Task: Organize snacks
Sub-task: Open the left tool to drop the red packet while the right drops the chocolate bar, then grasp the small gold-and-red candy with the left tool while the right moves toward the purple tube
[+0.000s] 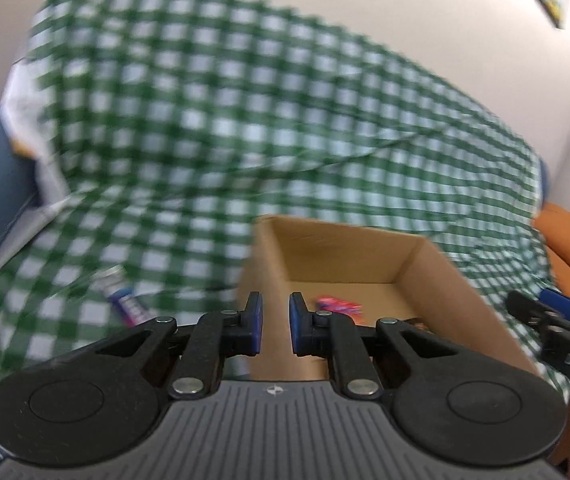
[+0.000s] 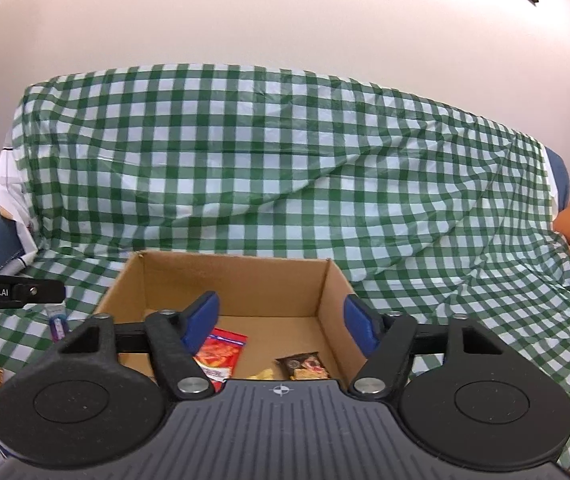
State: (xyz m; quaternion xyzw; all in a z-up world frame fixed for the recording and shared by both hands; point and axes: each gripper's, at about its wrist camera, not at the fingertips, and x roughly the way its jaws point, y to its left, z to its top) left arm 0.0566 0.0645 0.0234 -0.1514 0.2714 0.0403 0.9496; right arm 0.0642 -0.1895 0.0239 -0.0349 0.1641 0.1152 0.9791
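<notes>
A: We hold the right gripper [image 2: 281, 322] over the cardboard box [image 2: 327, 288], fingers apart and empty; red packet [image 2: 221, 354] lies inside at seven o'clock.

B: Our left gripper [image 1: 276, 326] has fingers nearly together, nothing between, at the box's left edge; purple packet [image 1: 125, 300] at nine o'clock on open checked cloth [image 1: 205, 120].

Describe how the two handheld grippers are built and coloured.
Both match. The left gripper and right gripper have black linkage arms with silver pivot pins, blue finger pads, two round black discs, and a ribbed grey body bearing a small compass-like mark. The left gripper's side reads "GenRobot.AI" in white.
</notes>
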